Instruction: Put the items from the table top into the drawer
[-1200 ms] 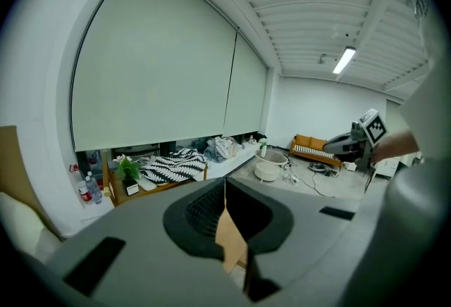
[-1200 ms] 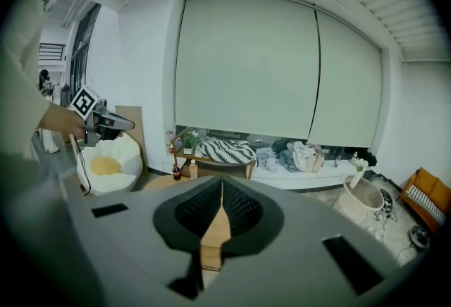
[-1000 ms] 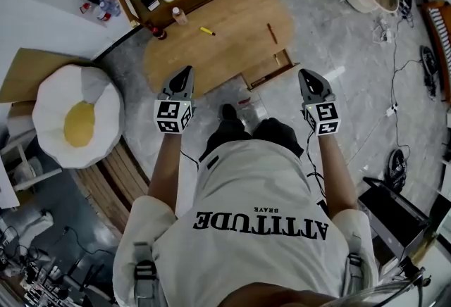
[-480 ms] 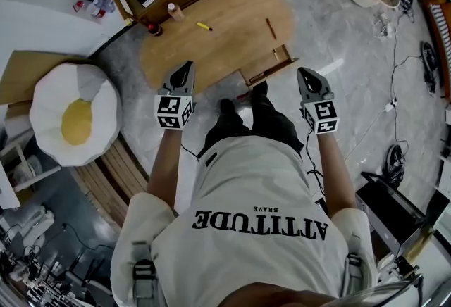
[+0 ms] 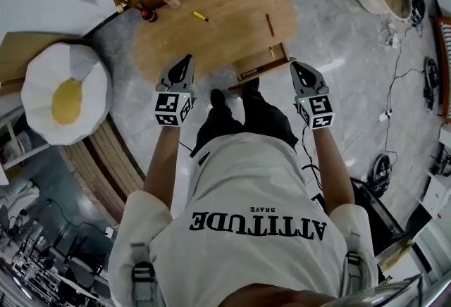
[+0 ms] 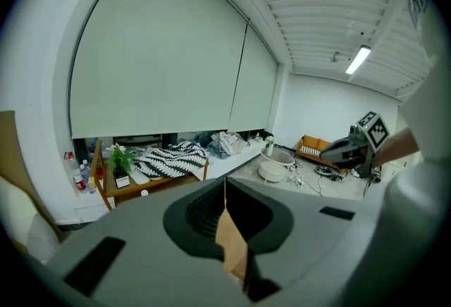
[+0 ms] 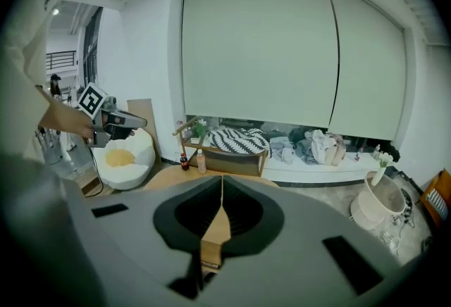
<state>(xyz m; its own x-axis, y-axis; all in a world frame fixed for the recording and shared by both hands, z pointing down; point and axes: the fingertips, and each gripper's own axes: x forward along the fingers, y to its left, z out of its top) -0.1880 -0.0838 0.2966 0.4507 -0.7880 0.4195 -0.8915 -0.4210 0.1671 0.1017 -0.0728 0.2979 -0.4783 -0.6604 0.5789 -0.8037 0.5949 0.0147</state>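
- While both grippers are hovering short of the counter (image 5: 225,34), which step is running?
- Approach. Left gripper (image 5: 184,63) and right gripper (image 5: 298,69) are holding their jaws fully closed on nothing. Yellow marker (image 5: 200,16) and brown stick (image 5: 270,24) are lying on the counter, outside the open drawer (image 5: 262,66). The next move is likely calling for opening jaws over one item.
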